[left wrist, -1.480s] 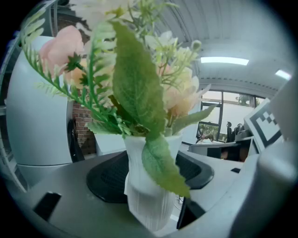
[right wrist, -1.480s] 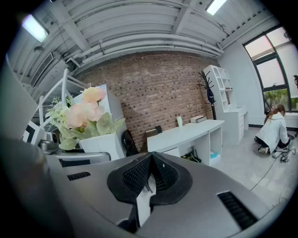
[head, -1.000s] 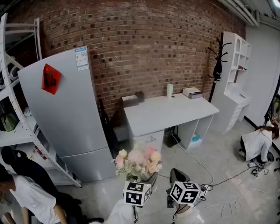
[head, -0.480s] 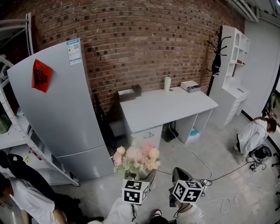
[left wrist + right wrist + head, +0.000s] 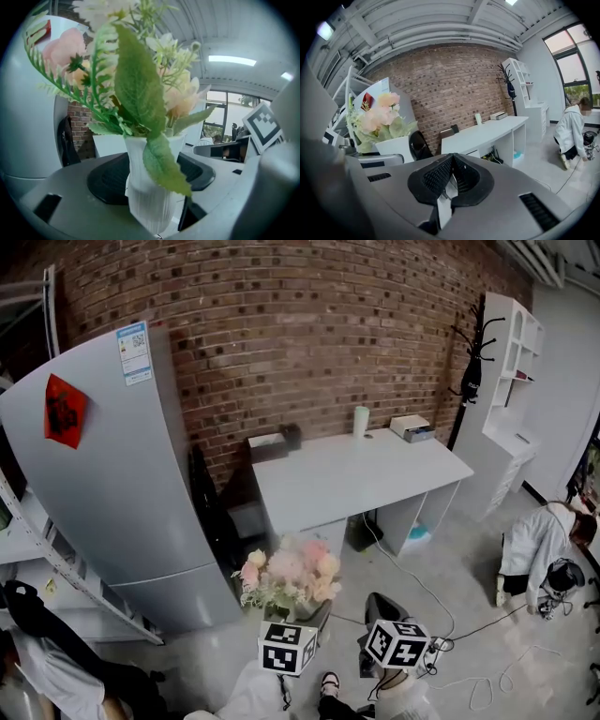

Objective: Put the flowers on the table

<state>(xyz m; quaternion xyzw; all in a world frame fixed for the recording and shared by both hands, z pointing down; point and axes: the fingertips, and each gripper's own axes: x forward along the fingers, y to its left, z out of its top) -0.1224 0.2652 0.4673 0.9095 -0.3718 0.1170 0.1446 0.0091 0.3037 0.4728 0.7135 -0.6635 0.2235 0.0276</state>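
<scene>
A bunch of pink and cream flowers [image 5: 286, 576] with green leaves stands in a ribbed white vase [image 5: 149, 197]. My left gripper [image 5: 307, 620] is shut on the vase, with the black pads pressed against its sides, and carries it above the floor. The white table [image 5: 366, 474] stands ahead against the brick wall, well beyond the flowers. My right gripper [image 5: 380, 613] hangs to the right of the flowers, jaws shut with nothing between them. In the right gripper view the flowers [image 5: 377, 115] show at the left and the table [image 5: 487, 133] ahead.
A tall grey fridge [image 5: 112, 474] stands left of the table. On the table are a cup [image 5: 361, 420] and boxes [image 5: 412, 427]. A white shelf unit [image 5: 511, 381] and coat rack [image 5: 469, 371] are at the right. A person [image 5: 534, 554] crouches on the floor; cables [image 5: 487, 681] lie nearby.
The view has shifted a little toward the fridge and table. The flowers stay held in the left gripper. The crouching person at the right has moved slightly.
</scene>
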